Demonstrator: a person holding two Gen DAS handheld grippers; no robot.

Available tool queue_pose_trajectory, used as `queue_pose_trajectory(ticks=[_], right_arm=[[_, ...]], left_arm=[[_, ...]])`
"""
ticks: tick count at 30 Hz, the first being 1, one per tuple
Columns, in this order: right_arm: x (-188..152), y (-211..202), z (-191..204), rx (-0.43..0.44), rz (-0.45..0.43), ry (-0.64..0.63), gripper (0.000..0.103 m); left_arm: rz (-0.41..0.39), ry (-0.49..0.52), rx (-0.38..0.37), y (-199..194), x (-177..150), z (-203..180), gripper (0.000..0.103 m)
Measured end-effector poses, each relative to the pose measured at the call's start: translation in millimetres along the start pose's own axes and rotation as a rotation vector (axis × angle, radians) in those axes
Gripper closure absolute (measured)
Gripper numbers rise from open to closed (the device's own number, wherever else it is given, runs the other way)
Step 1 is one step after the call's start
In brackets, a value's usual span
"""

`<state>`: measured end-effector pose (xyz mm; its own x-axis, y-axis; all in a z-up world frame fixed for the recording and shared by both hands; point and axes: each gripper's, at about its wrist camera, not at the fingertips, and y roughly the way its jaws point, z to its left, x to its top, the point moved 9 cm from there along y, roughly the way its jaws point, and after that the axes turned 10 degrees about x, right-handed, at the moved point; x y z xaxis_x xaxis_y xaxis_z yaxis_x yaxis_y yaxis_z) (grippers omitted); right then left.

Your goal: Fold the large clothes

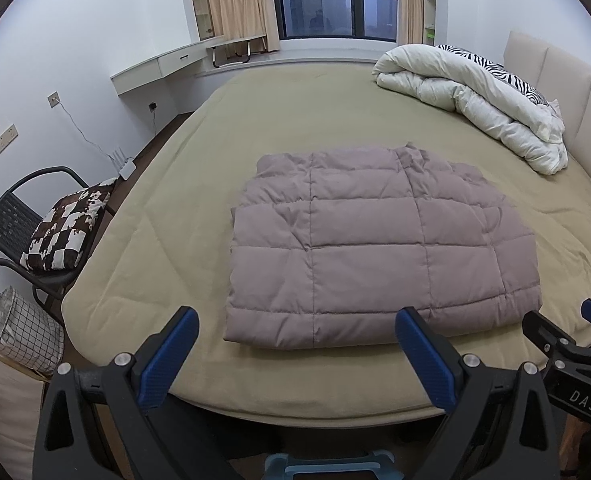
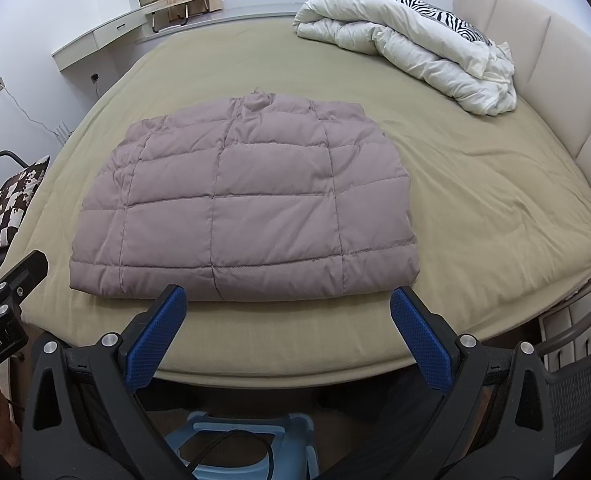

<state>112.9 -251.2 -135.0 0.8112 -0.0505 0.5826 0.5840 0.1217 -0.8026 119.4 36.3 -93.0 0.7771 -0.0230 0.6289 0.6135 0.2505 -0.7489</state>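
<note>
- The quilted down jacket [image 2: 239, 200] lies on the bed [image 2: 455, 184], near the front edge, already folded into a compact block with its collar end toward the window; it looks close to finished, perhaps with one more fold or only a tidy-up left.
- Risk: the puffy filling is springy, so a folded layer may lift and spread open if it is let go without being pressed flat.
- Risk: the shell fabric looks slick; a pinch that takes only the top layer could slide off, or drag that layer away from the ones beneath and skew the stack.
- Risk: the block sits close to the bed's front edge, so a pull toward the person could tip it over the side.
- Risk: the two tools hang close together, and a reach to the same corner could make them knock.
- The tucked parts are hidden under the top panel, so I cannot tell whether sleeves lie evenly inside; an uneven tuck might make the next fold lopsided.
- The left hand-held gripper [image 1: 295, 322] is spread wide, holds nothing and touches nothing; it hangs just short of the jacket's near hem.
- The right hand-held gripper [image 2: 287, 300] is likewise spread wide and empty, poised off the bed's front edge, apart from the jacket.
- The white duvet [image 2: 407, 40] is heaped well apart by the headboard.
</note>
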Motion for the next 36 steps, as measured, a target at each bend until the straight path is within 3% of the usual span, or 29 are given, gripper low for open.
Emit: queue_pose_trajectory(ticks=[5, 36], right_arm=[[0, 0, 0, -0.001, -0.003, 0.001, 0.000], [-6, 0, -2, -0.002, 0.002, 0.003, 0.000]], left_arm=[[0.040, -0.005, -0.044, 3, -2, -4, 0.003], [0.073, -0.027, -0.042, 6, -10, -7, 0.003]])
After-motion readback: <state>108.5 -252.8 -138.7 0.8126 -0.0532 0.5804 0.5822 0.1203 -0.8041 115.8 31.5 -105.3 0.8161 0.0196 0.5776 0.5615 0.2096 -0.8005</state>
